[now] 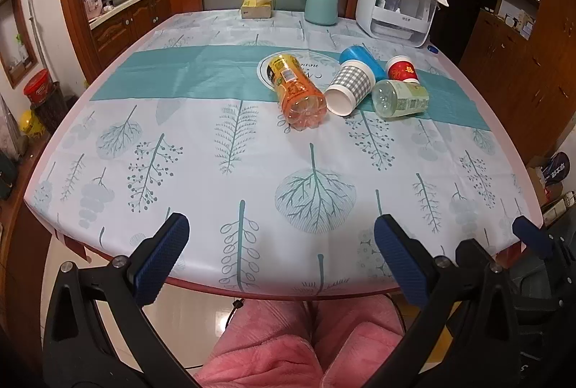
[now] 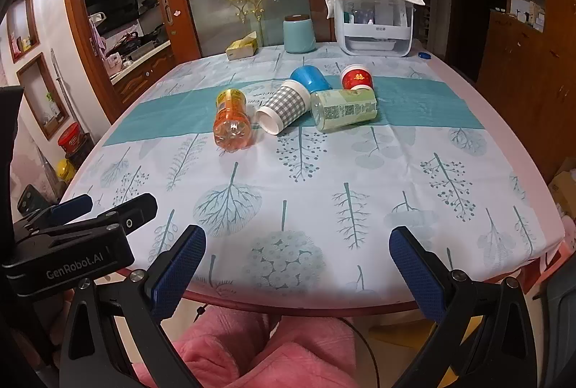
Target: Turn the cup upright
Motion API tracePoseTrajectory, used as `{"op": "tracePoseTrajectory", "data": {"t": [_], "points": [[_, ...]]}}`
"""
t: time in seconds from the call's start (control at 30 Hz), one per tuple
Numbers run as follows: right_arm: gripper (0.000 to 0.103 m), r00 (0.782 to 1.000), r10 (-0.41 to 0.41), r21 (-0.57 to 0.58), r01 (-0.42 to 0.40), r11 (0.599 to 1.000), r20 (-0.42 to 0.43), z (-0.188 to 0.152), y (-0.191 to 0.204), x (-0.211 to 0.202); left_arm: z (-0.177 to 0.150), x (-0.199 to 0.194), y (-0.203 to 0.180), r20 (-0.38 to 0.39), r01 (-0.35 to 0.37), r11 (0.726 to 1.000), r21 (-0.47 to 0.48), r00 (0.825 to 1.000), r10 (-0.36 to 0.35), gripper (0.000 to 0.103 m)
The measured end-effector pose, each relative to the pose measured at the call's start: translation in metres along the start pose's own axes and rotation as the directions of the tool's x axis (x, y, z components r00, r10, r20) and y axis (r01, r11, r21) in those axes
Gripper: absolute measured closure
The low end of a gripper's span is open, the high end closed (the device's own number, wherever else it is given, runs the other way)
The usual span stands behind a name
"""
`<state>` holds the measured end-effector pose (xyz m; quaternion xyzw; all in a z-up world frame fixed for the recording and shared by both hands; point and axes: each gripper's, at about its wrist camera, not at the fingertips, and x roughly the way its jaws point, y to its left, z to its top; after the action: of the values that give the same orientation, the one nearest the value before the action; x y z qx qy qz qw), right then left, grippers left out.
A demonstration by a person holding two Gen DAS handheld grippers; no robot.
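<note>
A grey checked cup (image 1: 349, 86) (image 2: 286, 106) with white rims lies on its side mid-table, its open mouth toward me. A blue cup (image 1: 361, 61) (image 2: 310, 78) lies on its side behind it. A red cup (image 1: 402, 70) (image 2: 356, 77) stands mouth-down beside it. My left gripper (image 1: 282, 260) is open and empty at the near table edge, far from the cups. My right gripper (image 2: 297, 267) is open and empty at the near edge too; it also shows in the left wrist view (image 1: 532, 238).
An orange bottle (image 1: 296, 89) (image 2: 231, 123) and a pale green bottle (image 1: 400, 98) (image 2: 343, 108) lie on their sides beside the cups. At the back stand a teal canister (image 1: 321, 6), a yellow box (image 1: 256, 8) and a white cloth-covered appliance (image 1: 397, 6). Pink-clad legs (image 1: 306, 344) are below the edge.
</note>
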<state>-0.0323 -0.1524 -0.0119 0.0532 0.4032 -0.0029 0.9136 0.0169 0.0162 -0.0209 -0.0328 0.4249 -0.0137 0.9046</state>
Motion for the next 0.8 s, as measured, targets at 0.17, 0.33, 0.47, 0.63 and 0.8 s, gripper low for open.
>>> {"op": "tracePoseTrajectory", "data": {"t": [0.17,0.33,0.47,0.63,0.8], "points": [[0.0,1.0,0.026,0.007,-0.026,1.0,-0.013,0.001,-0.001,0.009,0.002,0.011,0.003,-0.029,0.01,1.0,-0.01,1.0,-0.011,0.001],[0.0,0.998,0.05,0.024,-0.048,0.999,-0.05,0.003,-0.006,0.029,0.014,0.037,0.009,-0.083,0.016,0.999,-0.03,0.996,-0.018,0.001],[0.0,0.994,0.07,0.053,-0.066,0.996,-0.086,0.013,-0.014,0.056,0.031,0.063,0.015,-0.114,0.008,0.999,-0.049,0.993,-0.013,0.001],[0.0,0.984,0.091,0.094,-0.077,0.993,-0.151,0.032,-0.021,0.097,0.069,0.103,0.02,-0.153,0.02,0.997,-0.073,0.988,-0.031,0.001],[0.0,0.974,0.101,0.125,-0.077,0.989,-0.203,0.053,-0.029,0.142,0.115,0.137,0.022,-0.128,0.043,0.992,-0.119,0.99,-0.059,0.001]]}}
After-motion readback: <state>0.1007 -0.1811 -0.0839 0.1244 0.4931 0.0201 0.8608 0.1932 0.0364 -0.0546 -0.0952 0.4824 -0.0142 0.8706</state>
